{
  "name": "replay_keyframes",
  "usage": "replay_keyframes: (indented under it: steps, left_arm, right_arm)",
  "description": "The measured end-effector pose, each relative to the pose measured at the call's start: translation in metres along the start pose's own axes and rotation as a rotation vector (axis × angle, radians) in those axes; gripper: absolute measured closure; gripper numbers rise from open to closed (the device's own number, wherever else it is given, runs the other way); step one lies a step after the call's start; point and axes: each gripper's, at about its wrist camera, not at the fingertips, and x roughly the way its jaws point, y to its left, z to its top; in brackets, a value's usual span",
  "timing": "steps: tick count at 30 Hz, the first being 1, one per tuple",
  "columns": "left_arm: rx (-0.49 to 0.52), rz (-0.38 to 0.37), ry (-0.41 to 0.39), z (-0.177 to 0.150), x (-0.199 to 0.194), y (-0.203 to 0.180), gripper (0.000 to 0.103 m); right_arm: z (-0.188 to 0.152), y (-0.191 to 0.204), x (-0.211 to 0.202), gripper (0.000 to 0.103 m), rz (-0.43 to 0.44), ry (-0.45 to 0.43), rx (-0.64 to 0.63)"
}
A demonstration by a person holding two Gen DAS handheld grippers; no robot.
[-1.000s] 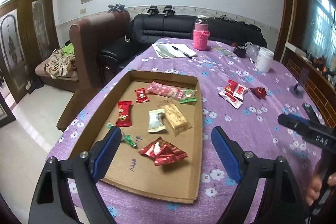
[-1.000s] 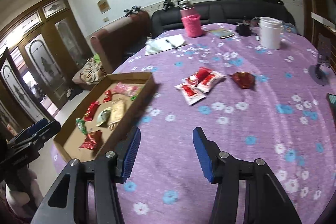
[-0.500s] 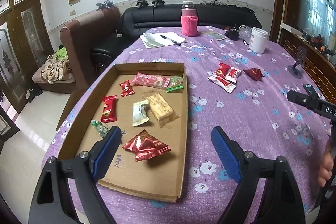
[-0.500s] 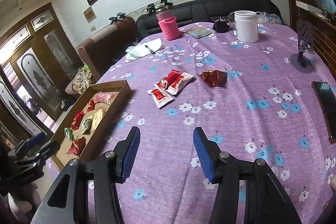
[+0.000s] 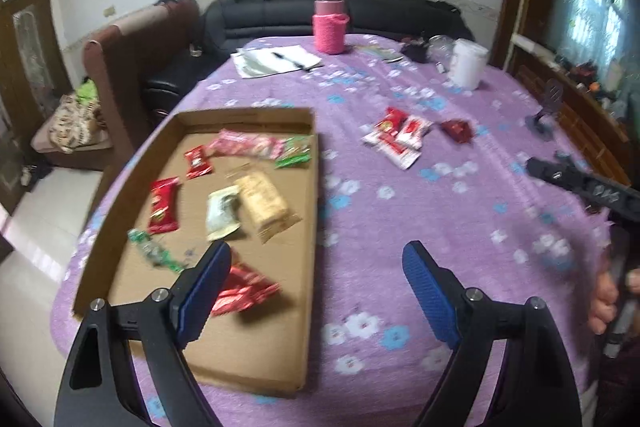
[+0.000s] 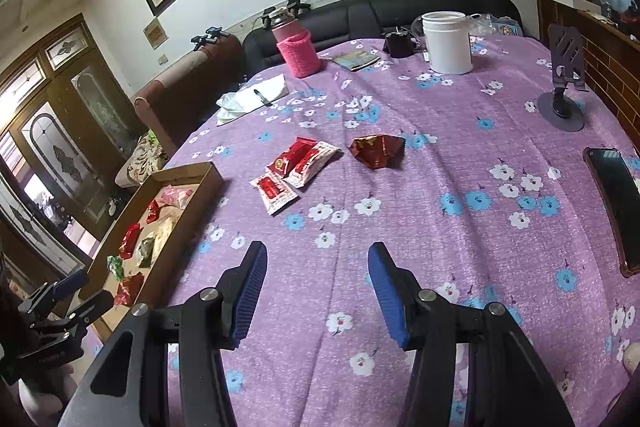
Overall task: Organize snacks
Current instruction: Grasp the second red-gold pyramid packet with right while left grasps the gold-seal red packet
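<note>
A shallow cardboard tray (image 5: 312, 195) lies on the purple flowered tablecloth and holds several wrapped snacks, among them a beige bar (image 5: 264, 203) and a red foil pack (image 5: 240, 291). It also shows in the right wrist view (image 6: 192, 211). Three red-and-white packets (image 6: 296, 167) and a dark red foil snack (image 6: 376, 149) lie loose on the cloth; they also show in the left wrist view (image 5: 398, 137). My left gripper (image 5: 316, 283) is open and empty over the tray's near right corner. My right gripper (image 6: 316, 283) is open and empty above bare cloth, short of the loose packets.
At the table's far end stand a pink-sleeved bottle (image 6: 296, 47), a white jar (image 6: 446, 43), papers with a pen (image 6: 252, 99) and a small dark pot (image 6: 398, 45). A phone stand (image 6: 564, 83) and a phone (image 6: 616, 211) are at the right. Sofas stand behind the table.
Both grippers have swung right and forward across the table. The loose packets now sit nearer the middle of both views. No snack has moved.
</note>
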Motion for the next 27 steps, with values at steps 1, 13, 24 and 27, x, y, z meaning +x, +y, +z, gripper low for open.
replay_keyframes:
  steps: [1,13,24,27]
  left_arm:
    - [-0.013,-0.034,-0.006,0.006,-0.001,0.002,0.016]
    - [-0.113,-0.291,-0.011,0.078,0.033,0.000,0.007]
    - [-0.042,-0.275,0.150,0.132,0.134,-0.022,0.015]
    - [-0.026,-0.264,0.201,0.145,0.169,-0.035,0.020]
  right_arm:
    - [0.004,-0.003,0.000,0.047,-0.008,-0.002,0.002]
    - [0.070,-0.046,0.056,0.047,-0.001,0.061,0.096]
    - [0.096,-0.047,0.146,0.047,-0.115,0.135,0.159]
    - [0.094,-0.042,0.158,0.047,-0.142,0.147,0.118]
